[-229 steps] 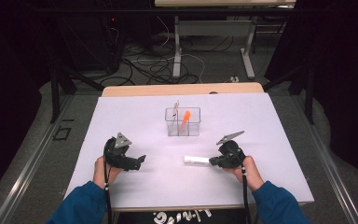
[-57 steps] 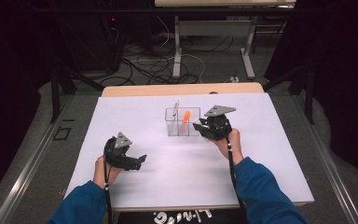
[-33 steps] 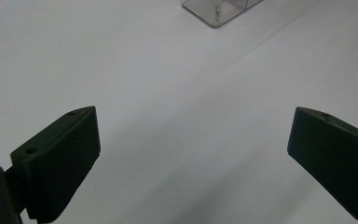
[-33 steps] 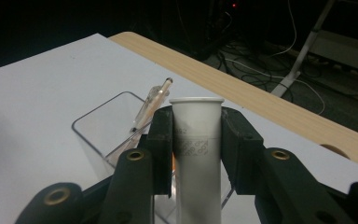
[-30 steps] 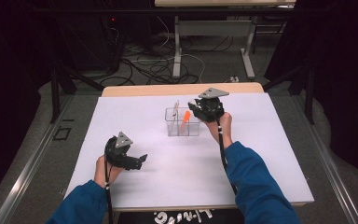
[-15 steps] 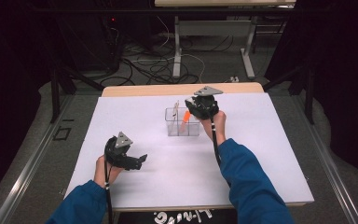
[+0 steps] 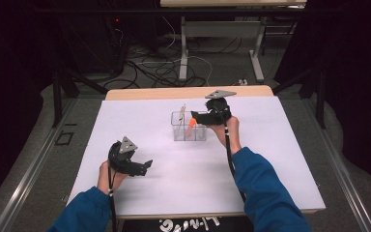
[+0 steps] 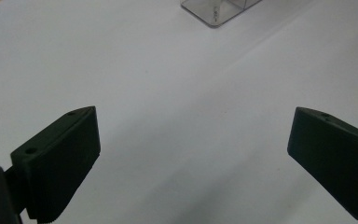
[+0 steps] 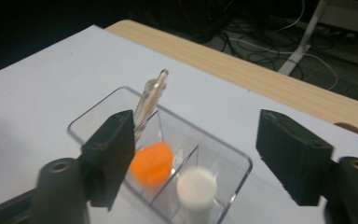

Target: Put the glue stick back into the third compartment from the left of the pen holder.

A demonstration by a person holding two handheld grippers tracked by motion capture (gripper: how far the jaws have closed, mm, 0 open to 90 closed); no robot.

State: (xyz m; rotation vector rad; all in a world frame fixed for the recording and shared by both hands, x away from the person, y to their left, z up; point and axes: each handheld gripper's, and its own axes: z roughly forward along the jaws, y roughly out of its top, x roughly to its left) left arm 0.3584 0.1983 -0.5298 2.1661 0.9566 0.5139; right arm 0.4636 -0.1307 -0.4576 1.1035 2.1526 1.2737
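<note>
1. White table sheet (image 7: pixel 174 179), smooth and bare apart from a clear plastic organizer (image 7: pixel 189 132) standing toward its far middle.
2. Beyond the organizer, a strip of pale wooden tabletop (image 7: pixel 154 93) showing past the sheet's far edge.
3. Behind that, a dark room: tangled cables (image 7: pixel 159 67) on a grey floor (image 7: pixel 29 145), and white legs of another desk (image 7: pixel 183 53).
4. In the organizer, seen from the right gripper view: orange cap (image 9: pixel 152 163) in one compartment, white cylinder (image 9: pixel 196 188) upright in the neighbouring compartment, and a clear thin tube (image 9: pixel 150 95) leaning out of the far compartment.
5. Right gripper (image 7: pixel 199 116) held just above the organizer's right end, jaws spread, having just been opening, pads off the white cylinder that stands below and between them.
6. Left gripper (image 7: pixel 144 167) well short of the organizer, toward the near left, low over bare sheet, jaws spread wide with nothing between them.
7. Blue sleeves (image 7: pixel 265 193) reaching toward the organizer from the near edge.
</note>
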